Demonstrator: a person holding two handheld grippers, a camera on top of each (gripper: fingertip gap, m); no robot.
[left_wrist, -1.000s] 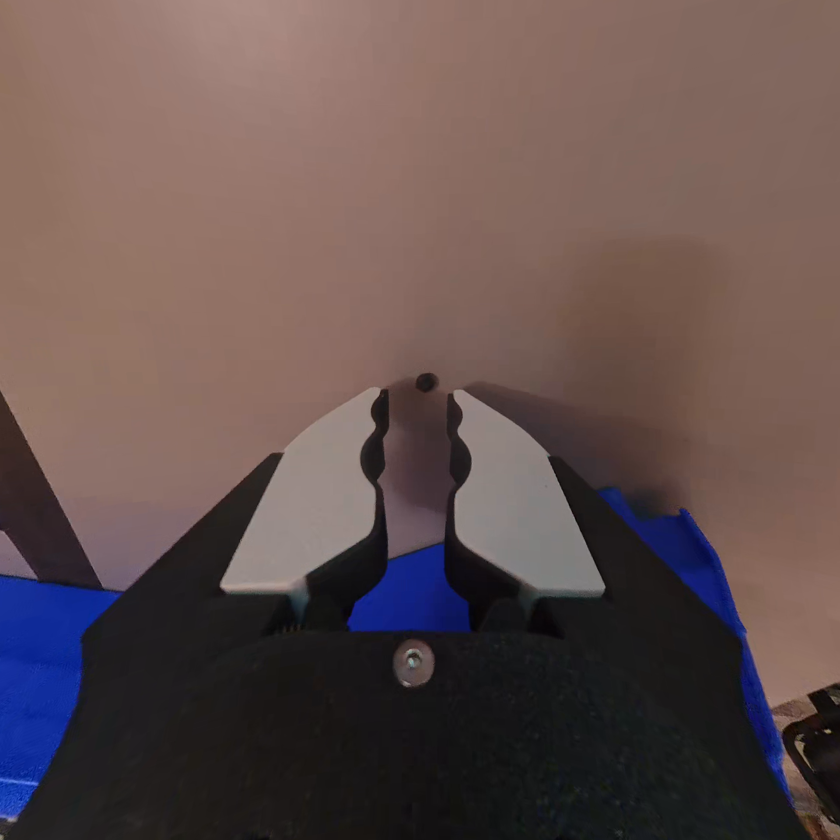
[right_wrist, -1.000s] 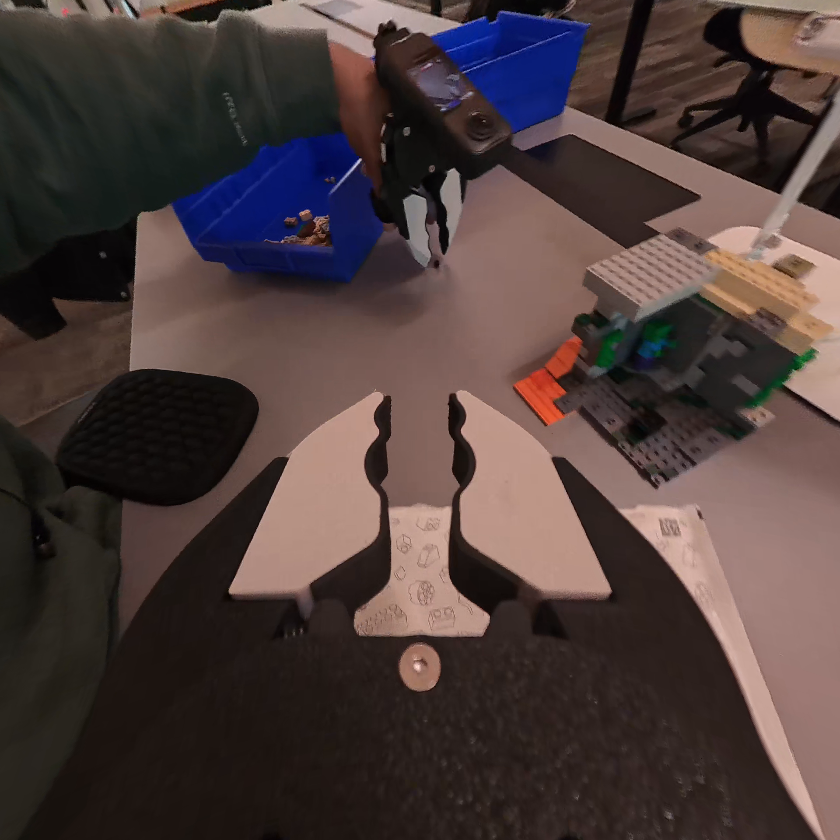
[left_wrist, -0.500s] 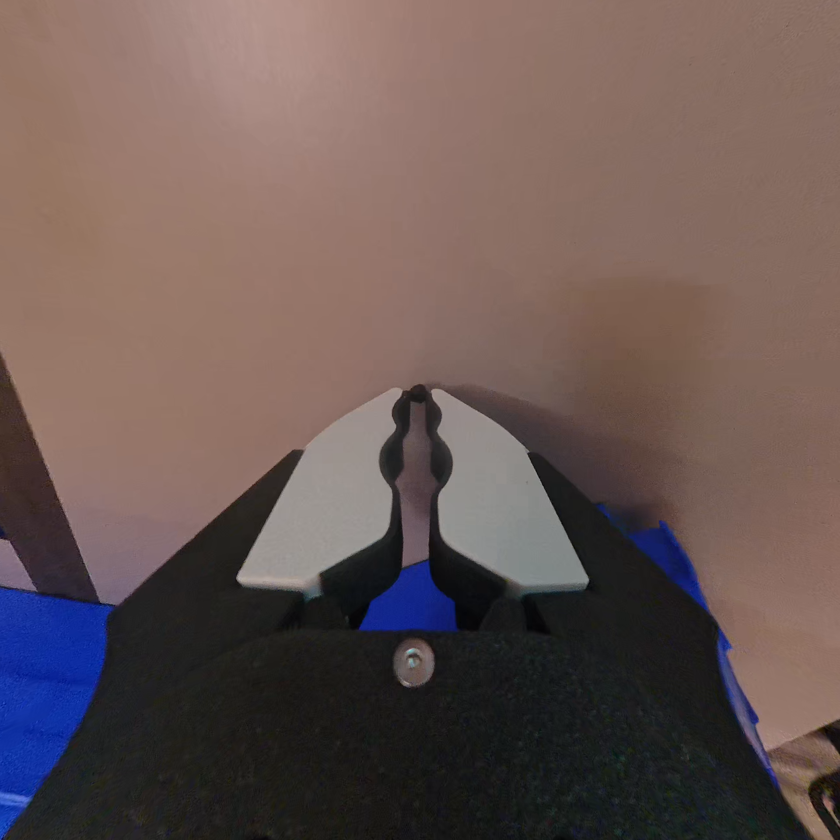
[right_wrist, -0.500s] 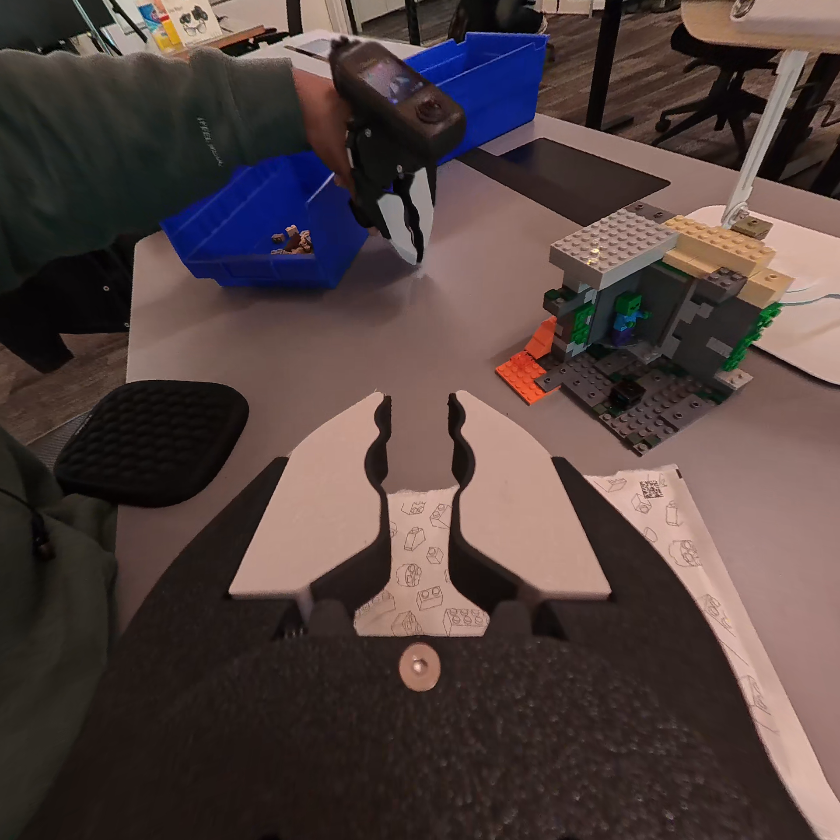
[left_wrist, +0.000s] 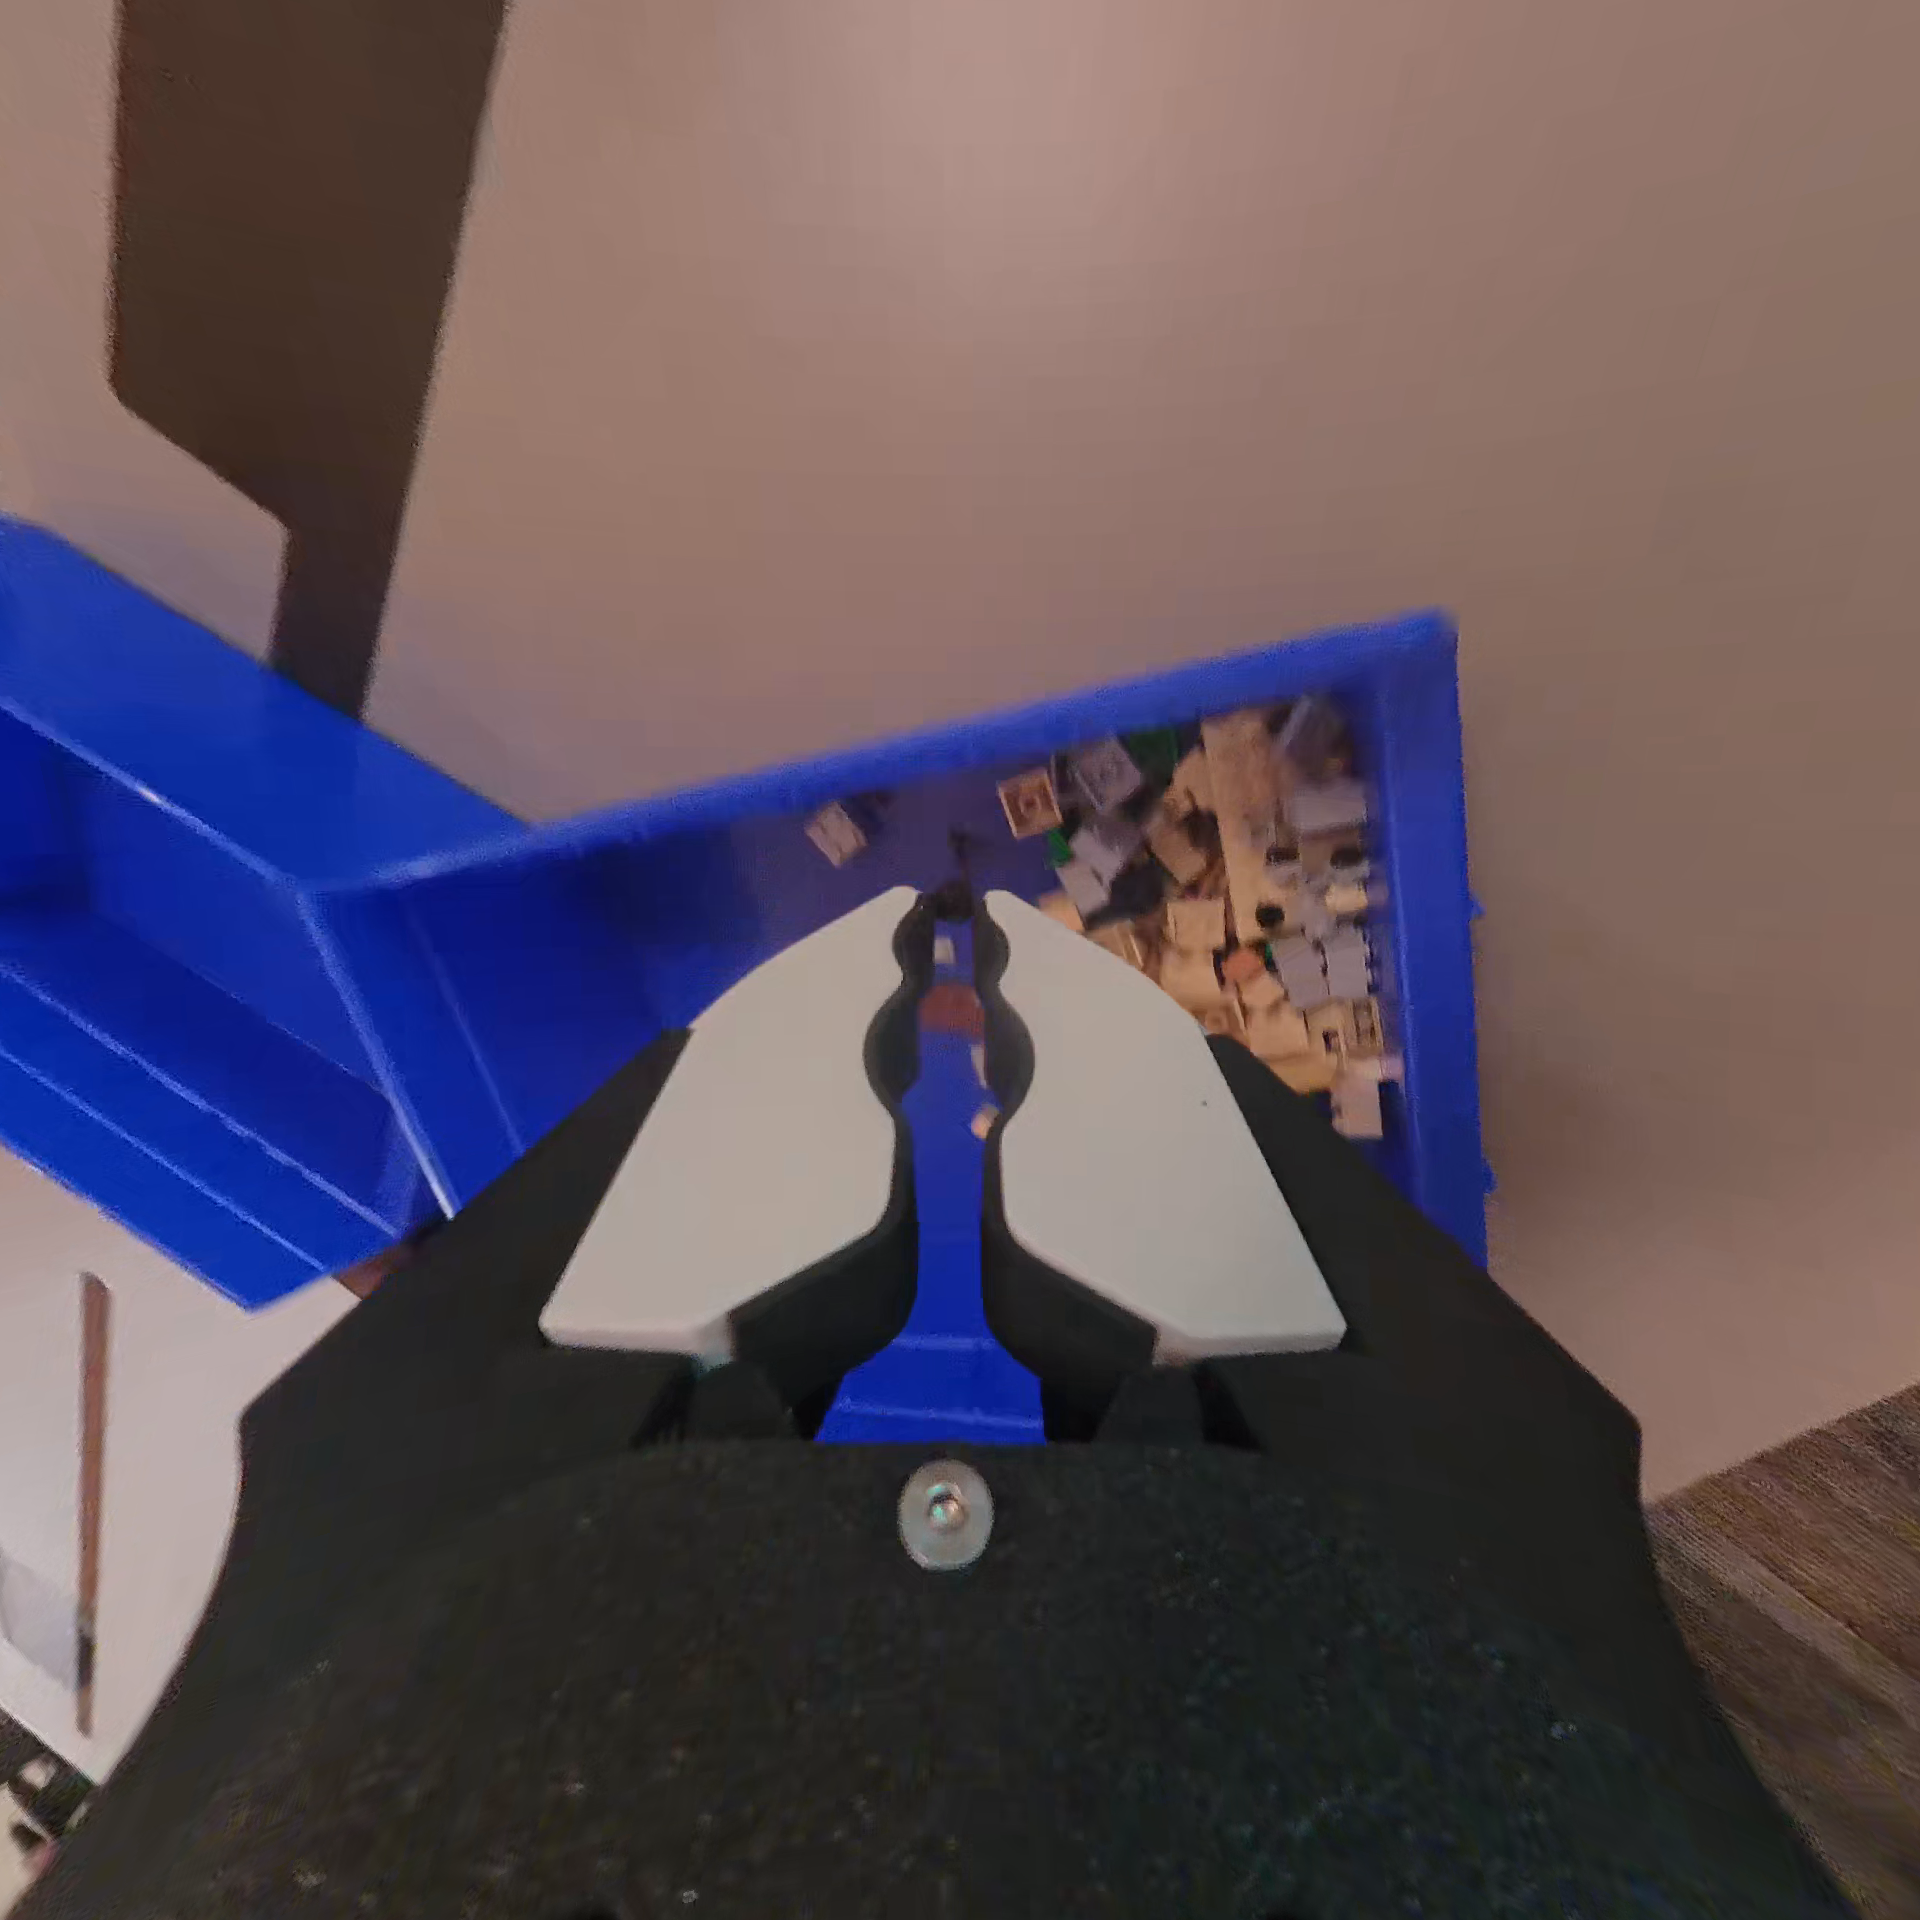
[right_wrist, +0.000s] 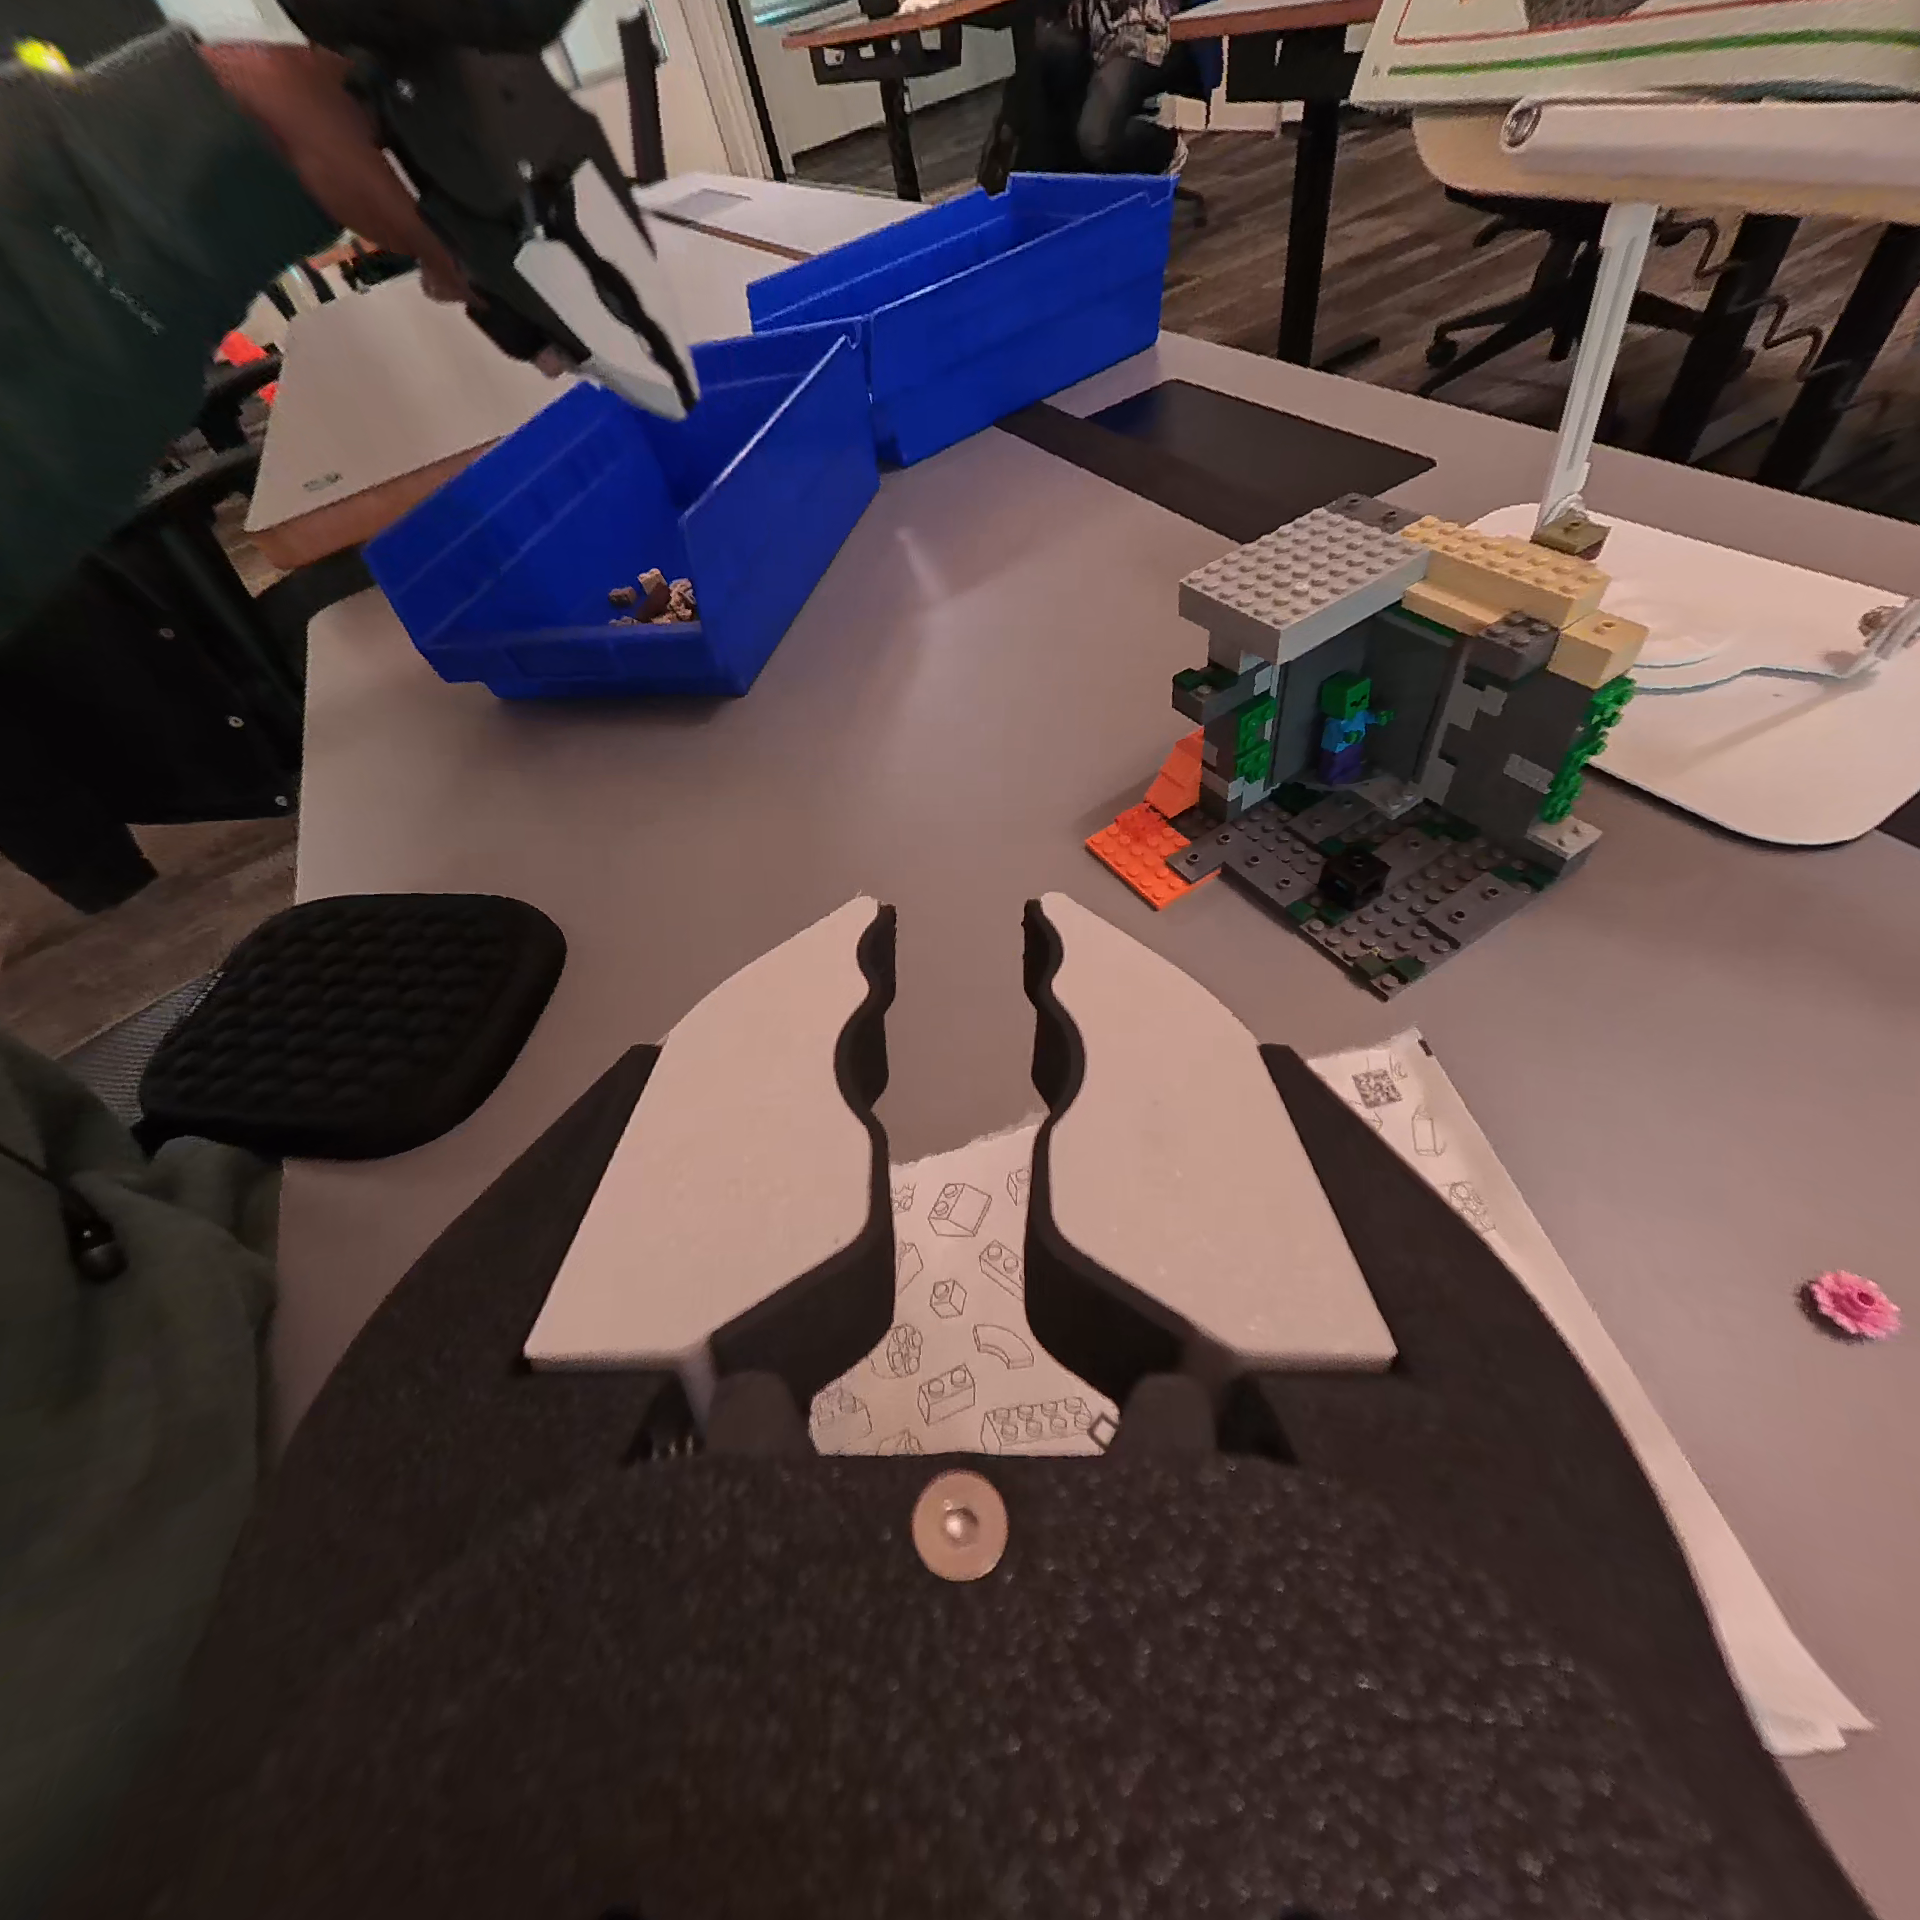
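The left gripper (left_wrist: 951, 904) pinches a small dark piece (left_wrist: 948, 906) above the blue bin (left_wrist: 1423, 935) of bricks. The right gripper (right_wrist: 958, 914) – open, empty – hovers over the table (right_wrist: 831, 790).

Glossy blue plastic bin (right_wrist: 582, 540); smooth matt grey tabletop (right_wrist: 831, 748); thin printed paper sheet (right_wrist: 1507, 1299); studded plastic brick model (right_wrist: 1382, 727).

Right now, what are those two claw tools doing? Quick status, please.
Left gripper over the blue bin of loose bricks, fingers nearly closed on a small dark piece. Right gripper open, empty, above the grey table.
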